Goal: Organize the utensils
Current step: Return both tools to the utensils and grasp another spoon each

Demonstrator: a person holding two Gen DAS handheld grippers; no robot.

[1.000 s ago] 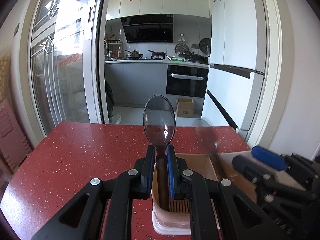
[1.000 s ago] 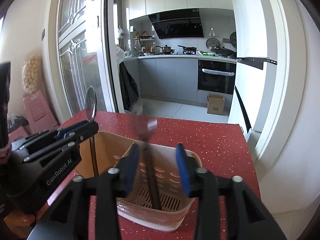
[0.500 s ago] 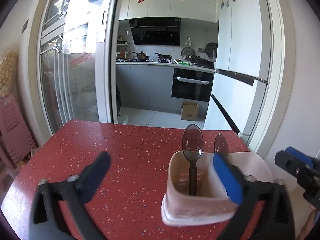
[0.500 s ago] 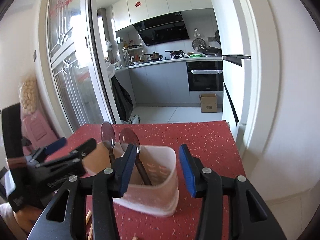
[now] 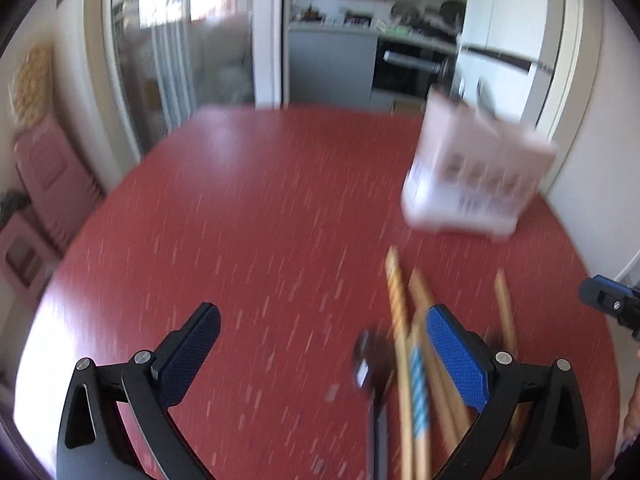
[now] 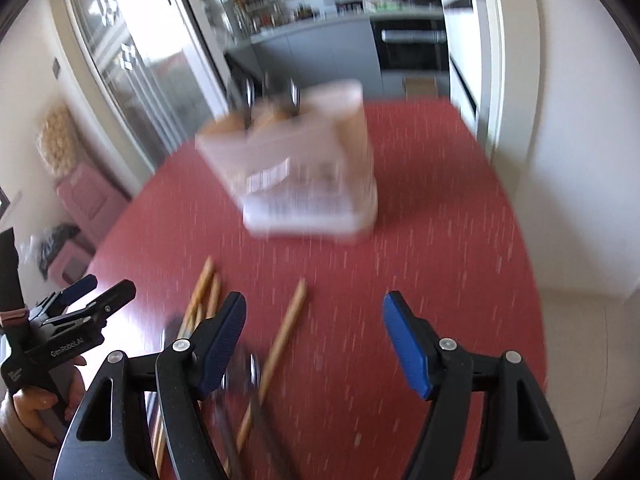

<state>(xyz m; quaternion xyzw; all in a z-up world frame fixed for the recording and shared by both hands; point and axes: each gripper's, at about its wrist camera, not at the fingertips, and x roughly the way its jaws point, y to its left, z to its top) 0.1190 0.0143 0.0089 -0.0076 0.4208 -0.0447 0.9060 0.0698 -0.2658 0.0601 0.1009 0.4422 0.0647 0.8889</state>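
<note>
Room: kitchen point(image 5: 360, 40) behind, all blurred by motion.
Table point(image 5: 260, 220): red speckled top.
Holder point(image 6: 304, 168): pale plastic caddy standing on the table, spoons point(image 6: 272, 100) upright inside.
Left gripper point(image 5: 320, 344): jaws wide apart, holding nothing.
Right gripper point(image 6: 316, 328): jaws wide apart, holding nothing.
Chopsticks point(image 5: 404, 320): loose on the table near both grippers, one point(image 6: 284, 332) apart.
Spoon point(image 5: 370, 360): dark, beside the chopsticks.
</note>
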